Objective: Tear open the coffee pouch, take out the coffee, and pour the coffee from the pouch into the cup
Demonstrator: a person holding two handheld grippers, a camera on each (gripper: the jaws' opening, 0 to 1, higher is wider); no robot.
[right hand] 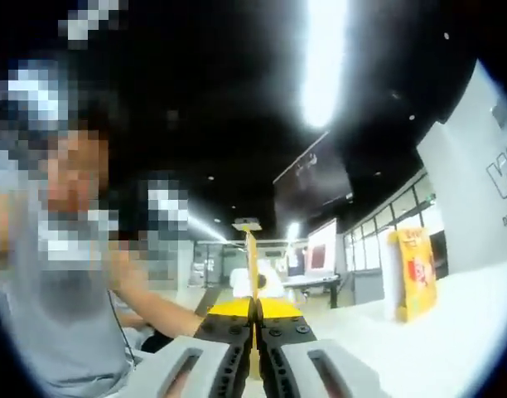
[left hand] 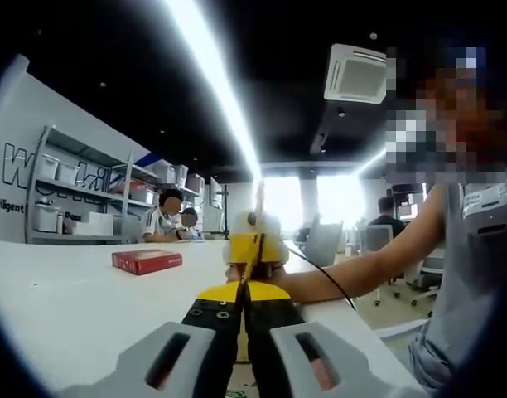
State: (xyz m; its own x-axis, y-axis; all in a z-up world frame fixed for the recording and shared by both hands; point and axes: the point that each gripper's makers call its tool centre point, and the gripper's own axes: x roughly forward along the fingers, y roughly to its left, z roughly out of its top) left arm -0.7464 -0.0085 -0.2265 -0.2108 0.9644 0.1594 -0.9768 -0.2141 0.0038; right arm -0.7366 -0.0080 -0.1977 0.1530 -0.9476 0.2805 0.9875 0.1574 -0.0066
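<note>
Coffee pouch (left hand: 250, 249) stands pinched edge-on between both closed tongs, left tongs (left hand: 243, 292) and right tongs (right hand: 255, 308).

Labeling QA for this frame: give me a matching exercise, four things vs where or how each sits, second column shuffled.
Things:
1. flat red box
2. tall yellow carton
3. thin yellow coffee pouch
4. white ceiling air vent

Place or state:
A. overhead, on the dark ceiling
B. pinched between shut jaws of the left gripper and of the right gripper
C. lying flat on the white table
D. standing upright on the table

Pairs: 1-C, 2-D, 3-B, 4-A
</note>
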